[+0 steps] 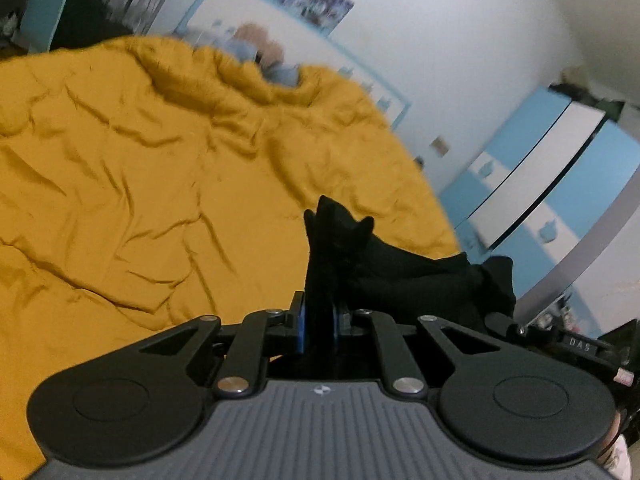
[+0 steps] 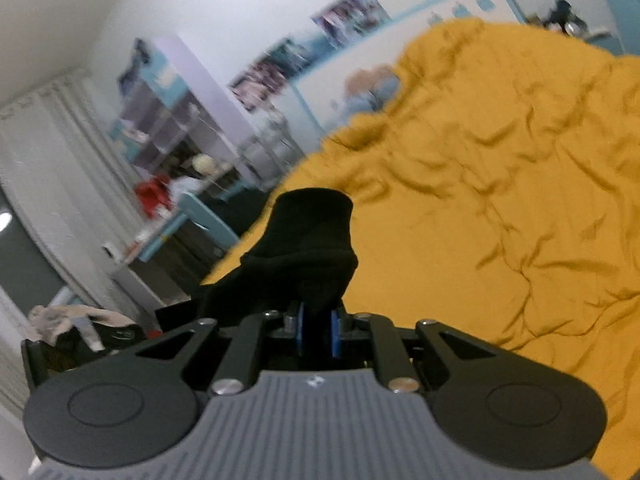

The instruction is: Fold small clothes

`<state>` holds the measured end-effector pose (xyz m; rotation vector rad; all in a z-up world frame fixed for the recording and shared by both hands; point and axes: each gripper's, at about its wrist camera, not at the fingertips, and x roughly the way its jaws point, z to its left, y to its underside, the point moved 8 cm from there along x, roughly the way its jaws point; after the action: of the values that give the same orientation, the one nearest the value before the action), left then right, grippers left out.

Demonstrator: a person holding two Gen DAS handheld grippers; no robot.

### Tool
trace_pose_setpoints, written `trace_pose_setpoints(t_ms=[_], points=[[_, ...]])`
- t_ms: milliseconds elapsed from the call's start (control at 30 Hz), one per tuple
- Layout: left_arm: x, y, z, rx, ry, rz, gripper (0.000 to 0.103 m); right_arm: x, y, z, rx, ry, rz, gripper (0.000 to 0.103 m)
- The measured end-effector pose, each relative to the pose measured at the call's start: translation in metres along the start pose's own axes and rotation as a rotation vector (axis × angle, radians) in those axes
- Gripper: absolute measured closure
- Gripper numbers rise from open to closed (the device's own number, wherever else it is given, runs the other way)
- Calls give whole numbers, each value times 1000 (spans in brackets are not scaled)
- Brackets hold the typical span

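Left tongs (image 1: 318, 330) and right tongs (image 2: 318, 330) are both pinching the black garment (image 1: 384, 268) nearly closed, carrying it above the yellow bed (image 1: 140, 168) — probably one piece, frames are blurred. Keeping it taut and level while lowering flat.

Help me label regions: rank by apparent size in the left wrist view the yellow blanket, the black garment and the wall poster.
1. yellow blanket
2. black garment, though nearness to the camera enlarges it
3. wall poster
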<state>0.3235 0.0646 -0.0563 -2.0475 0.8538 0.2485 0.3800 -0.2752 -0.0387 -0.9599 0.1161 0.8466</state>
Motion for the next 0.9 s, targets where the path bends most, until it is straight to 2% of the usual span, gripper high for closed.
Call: trace_pose_setpoints(t_ms=[233,367,467,567,733,900], points=[[69,13,51,-48,-53,171,88,94,7,-58,61,106,128,94],[91,24,84,-60,-169,238,87,126,20,-92,103,221,209,90],[84,21,99,-77,-203,233,87,125,22,-100,66,261,203,89],[67,16,94,-54,-190,212,87,112,17,-101,50,269,169,89],[31,13,51,26,-119,195,87,76,16,-73,-52,235,140,89],[21,42,16,90,-77,226,87,59,51,-49,-168,202,191,91]])
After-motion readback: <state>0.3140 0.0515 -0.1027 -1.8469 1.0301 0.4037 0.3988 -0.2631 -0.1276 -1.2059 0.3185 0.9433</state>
